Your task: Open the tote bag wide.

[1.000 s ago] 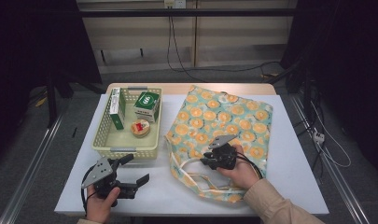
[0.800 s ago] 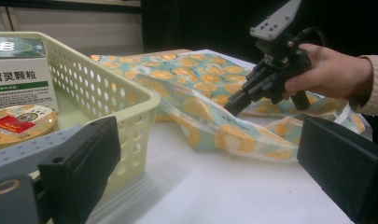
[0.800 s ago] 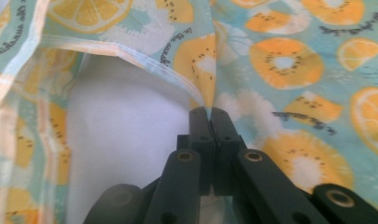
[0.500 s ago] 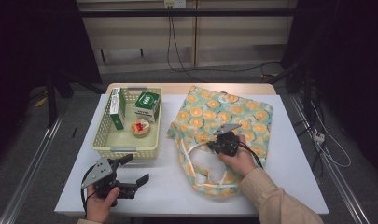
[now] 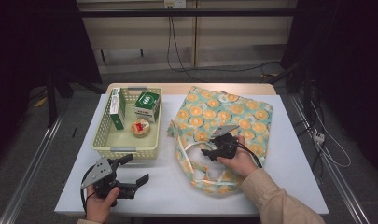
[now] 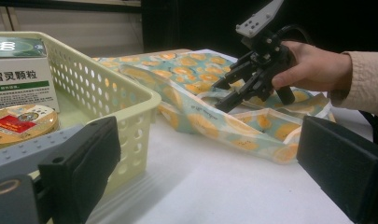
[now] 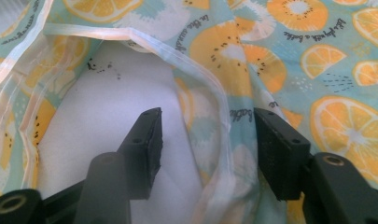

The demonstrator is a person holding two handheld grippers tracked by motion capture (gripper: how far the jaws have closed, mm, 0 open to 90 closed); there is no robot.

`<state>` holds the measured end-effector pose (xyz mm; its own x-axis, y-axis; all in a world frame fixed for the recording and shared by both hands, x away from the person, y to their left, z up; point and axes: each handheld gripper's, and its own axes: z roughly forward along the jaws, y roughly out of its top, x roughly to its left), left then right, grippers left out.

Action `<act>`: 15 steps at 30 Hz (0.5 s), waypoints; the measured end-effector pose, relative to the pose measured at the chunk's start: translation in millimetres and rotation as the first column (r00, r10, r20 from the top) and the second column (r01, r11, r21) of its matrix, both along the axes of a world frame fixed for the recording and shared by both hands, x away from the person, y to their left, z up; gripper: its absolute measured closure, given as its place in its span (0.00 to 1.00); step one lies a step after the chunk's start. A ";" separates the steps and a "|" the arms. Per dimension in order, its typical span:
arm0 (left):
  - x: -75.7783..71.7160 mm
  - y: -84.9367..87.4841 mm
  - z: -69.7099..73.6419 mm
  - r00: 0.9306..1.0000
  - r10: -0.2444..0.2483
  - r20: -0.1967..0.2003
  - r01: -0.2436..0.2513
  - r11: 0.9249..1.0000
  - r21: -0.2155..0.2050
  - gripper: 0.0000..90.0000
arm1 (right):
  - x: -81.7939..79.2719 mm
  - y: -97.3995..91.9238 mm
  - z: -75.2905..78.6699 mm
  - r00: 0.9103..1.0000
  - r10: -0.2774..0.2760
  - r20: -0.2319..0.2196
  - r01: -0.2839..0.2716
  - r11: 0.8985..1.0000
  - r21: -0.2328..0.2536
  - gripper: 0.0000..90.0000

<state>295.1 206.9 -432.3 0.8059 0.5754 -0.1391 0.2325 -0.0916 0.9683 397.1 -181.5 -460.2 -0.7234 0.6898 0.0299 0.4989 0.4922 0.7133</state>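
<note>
My right gripper sits over the mouth of the fruit-print tote bag, its jaws having just opened to about half their reach — in the right gripper view the bag's pale hemmed rim runs up between the two black pads, which stand clear of it on either side, the bag's white lining to the left of it and printed orange slices to the right. My right hand rests on the cloth near the bag's front end, the beige sleeve coming in over the desk's front edge. The bag lies flat across the right half of the white desk, its closed end toward the back edge and its open mouth, with pale handles looped around it, toward the front.

My left gripper hovers near the front left corner of the desk, jaws spread wide with nothing between them — in the left gripper view they frame bare desk top. Just behind it stands a pale yellow perforated basket on the left half of the desk, just beside the bag's left edge. In the basket are a tall green-and-white box against its left wall, a squarer green-and-white box at the back right, and a round tin with a red label in front of that.
</note>
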 end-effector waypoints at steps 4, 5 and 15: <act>-0.4 -0.2 -0.1 1.000 0.001 -0.003 -0.001 1.000 0.000 0.07 | 2.2 -2.4 0.4 1.000 0.011 0.011 -0.010 1.000 -0.001 0.80; -0.3 -0.1 0.0 1.000 0.000 0.000 0.000 1.000 0.001 0.07 | 3.5 -2.7 0.6 1.000 0.012 0.009 -0.012 1.000 0.000 0.84; 0.1 0.4 -0.1 1.000 0.002 0.001 -0.002 1.000 -0.002 0.07 | 14.4 -8.7 0.0 0.998 -0.045 0.047 0.046 0.999 -0.020 1.00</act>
<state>295.2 207.2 -432.4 0.8051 0.5764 -0.1400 0.2321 -0.0889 0.9686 411.5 -190.2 -460.2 -0.6917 0.7220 -0.0176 0.4878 0.4851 0.7258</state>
